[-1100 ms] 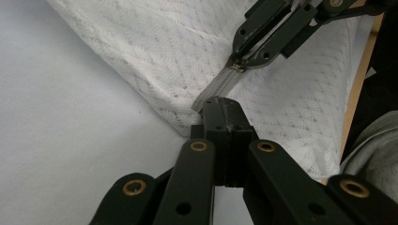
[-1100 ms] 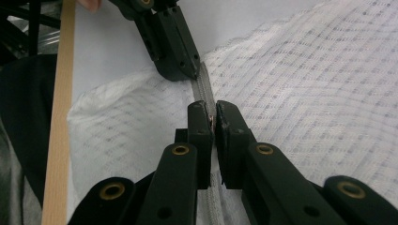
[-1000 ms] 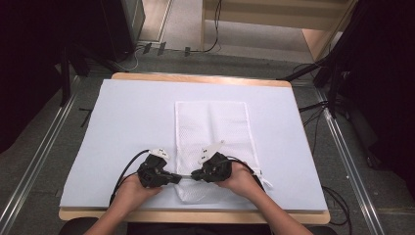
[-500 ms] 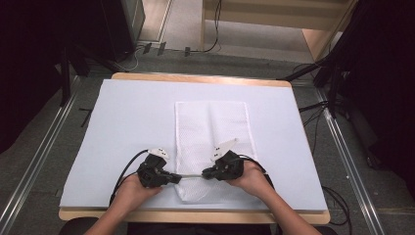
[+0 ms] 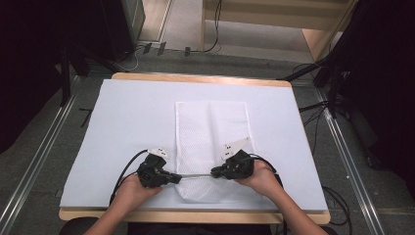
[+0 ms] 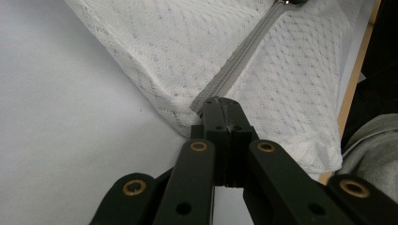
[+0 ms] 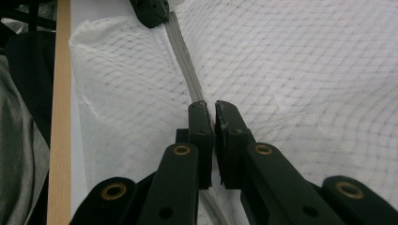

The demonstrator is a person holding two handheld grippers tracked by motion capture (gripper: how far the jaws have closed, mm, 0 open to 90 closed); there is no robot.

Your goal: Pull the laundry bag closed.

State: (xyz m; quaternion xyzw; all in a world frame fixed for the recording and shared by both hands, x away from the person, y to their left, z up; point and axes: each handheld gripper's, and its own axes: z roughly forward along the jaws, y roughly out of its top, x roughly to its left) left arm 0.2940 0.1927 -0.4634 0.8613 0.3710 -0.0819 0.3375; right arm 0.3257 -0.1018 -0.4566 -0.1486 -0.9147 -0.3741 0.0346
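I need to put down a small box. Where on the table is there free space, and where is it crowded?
Free: the white cover left of the mesh bag, the strip right of the bag, and the band behind it toward the far edge. Crowded: the near edge, where the left tongs and right tongs hold the bag's zipper.

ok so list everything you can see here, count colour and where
mesh bag: 1, white, flat at the middle of the sheet, near end by the person
zipper: 1, grey, across the bag's near end, between the two tongs
sheet: 1, pale blue-white, covering the tabletop
table: 1, light wood, edges showing around the sheet
cables: several, black, on the floor beyond the table
left tongs: 1, black, shut on the zipper's left end
right tongs: 1, black, shut on the zipper further right
hands: 2, one holding each tongs
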